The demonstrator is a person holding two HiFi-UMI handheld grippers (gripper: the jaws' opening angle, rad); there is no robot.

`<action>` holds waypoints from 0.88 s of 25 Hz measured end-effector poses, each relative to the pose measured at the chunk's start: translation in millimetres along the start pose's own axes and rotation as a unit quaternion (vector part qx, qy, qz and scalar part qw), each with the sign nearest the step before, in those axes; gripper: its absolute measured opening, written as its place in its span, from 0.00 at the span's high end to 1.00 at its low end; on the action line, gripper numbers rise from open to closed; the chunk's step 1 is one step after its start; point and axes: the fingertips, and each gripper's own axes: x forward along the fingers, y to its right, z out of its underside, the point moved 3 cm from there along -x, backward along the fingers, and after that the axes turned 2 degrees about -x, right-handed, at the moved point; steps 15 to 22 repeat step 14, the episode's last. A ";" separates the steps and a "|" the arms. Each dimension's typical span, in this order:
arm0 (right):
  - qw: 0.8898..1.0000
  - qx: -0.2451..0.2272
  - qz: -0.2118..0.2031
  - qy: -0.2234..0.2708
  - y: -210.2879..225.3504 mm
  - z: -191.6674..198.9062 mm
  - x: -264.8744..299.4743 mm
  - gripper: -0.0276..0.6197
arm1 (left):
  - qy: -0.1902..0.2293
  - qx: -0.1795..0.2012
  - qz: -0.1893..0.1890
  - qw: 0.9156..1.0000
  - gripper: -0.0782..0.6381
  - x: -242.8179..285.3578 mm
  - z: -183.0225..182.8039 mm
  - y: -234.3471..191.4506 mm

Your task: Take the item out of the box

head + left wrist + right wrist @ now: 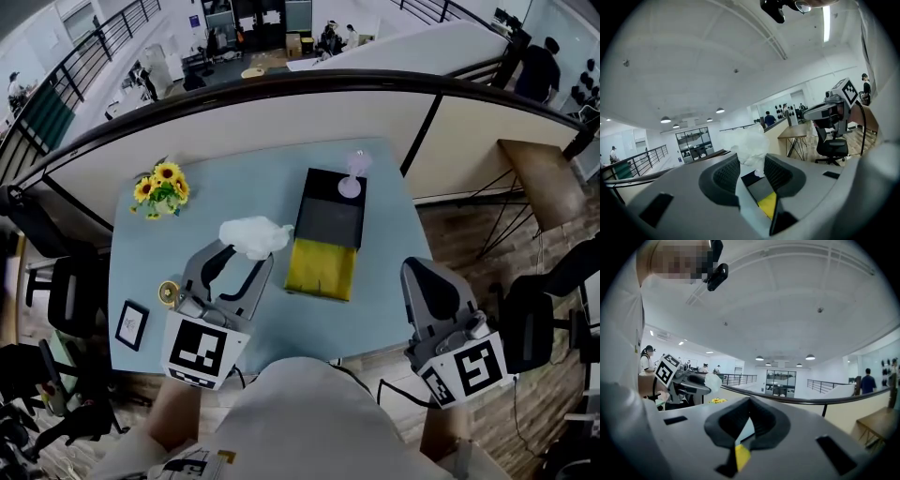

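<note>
Clamping white wad (253, 236) beside box (321, 183) edge

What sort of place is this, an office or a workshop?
Probably an open-plan office or lab, on an upper gallery: a curved black metal railing edges it, people at desks show on the floor below, and a black swivel office chair stands nearby.
</note>
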 end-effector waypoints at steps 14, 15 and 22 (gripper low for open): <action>1.000 0.003 0.009 -0.003 5.1 4.7 6.8 0.95 | -0.002 -0.003 0.005 1.000 0.66 7.7 2.9 -2.0; 1.000 0.003 0.009 -0.003 5.1 4.7 6.8 0.95 | -0.002 -0.003 0.005 1.000 0.66 7.7 2.9 -2.0; 1.000 0.003 0.009 -0.003 5.1 4.7 6.8 0.95 | -0.002 -0.003 0.005 1.000 0.66 7.7 2.9 -2.0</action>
